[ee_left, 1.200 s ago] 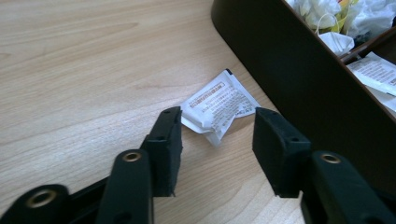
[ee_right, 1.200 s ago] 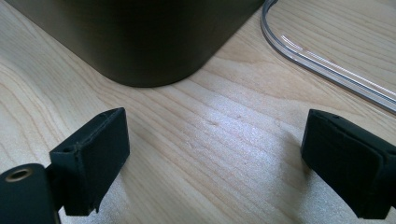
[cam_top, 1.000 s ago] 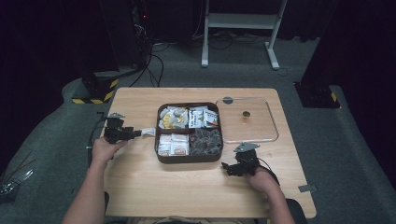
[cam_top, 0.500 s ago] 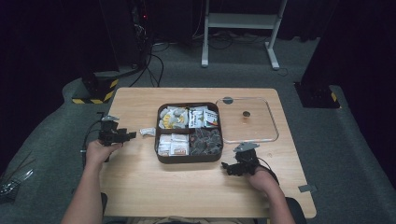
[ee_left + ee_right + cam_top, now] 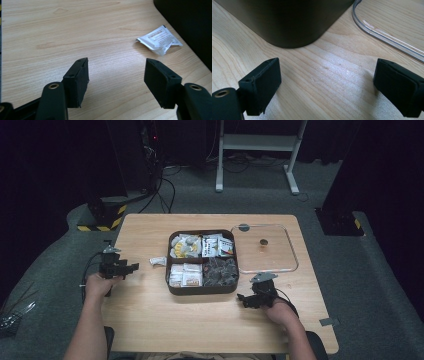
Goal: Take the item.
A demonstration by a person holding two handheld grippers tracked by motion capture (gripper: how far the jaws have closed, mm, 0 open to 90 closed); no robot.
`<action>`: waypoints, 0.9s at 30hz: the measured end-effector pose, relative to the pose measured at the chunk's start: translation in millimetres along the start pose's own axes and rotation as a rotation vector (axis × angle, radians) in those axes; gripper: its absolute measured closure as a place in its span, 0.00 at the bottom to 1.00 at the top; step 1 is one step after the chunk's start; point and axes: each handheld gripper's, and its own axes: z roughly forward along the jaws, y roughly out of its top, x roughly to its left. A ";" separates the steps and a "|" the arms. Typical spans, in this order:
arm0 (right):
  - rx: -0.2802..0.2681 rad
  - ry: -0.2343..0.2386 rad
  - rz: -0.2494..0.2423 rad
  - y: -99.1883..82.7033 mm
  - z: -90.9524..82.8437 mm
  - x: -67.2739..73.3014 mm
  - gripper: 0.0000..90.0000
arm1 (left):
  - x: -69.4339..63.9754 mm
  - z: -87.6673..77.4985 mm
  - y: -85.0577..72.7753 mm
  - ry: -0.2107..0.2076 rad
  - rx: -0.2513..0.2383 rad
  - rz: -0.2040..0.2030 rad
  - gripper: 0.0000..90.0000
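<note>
A dark brown tray [image 5: 202, 291] with four compartments of packets sits mid-table. One white sachet [image 5: 158, 261] lies on the wood just left of it. My left gripper [image 5: 133, 267] hovers open at the table's left edge, a short way left of that sachet. In the left gripper view the sachet [image 5: 160, 40] lies ahead and to the right of the open left gripper [image 5: 116, 72], beside the tray wall [image 5: 190, 22]. My right gripper [image 5: 244, 299] rests open near the tray's front right corner. In the right gripper view the right gripper [image 5: 327, 80] faces that corner [image 5: 287, 22], nothing between the jaws.
A clear lid [image 5: 287, 269] with a small round knob [image 5: 263, 242] lies flat to the right of the tray; its rim [image 5: 384, 32] runs close to my right gripper. Bare wooden table [image 5: 200, 325] spreads in front of the tray.
My left gripper has drawn back to the left, away from the sachet, which stays on the table by the tray. The right gripper has not moved.
</note>
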 end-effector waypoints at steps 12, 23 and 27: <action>-0.001 0.000 0.000 -0.1 0.0 0.0 0.09 | 11.0 6.6 -13.5 0.046 0.036 0.033 0.37; -0.001 -0.001 0.000 -0.1 0.0 0.0 0.09 | 12.0 10.8 -23.8 0.065 -0.049 0.053 0.23; -0.001 0.000 0.000 -0.1 0.1 0.0 0.09 | 9.9 13.1 -24.4 0.081 -0.059 0.053 0.20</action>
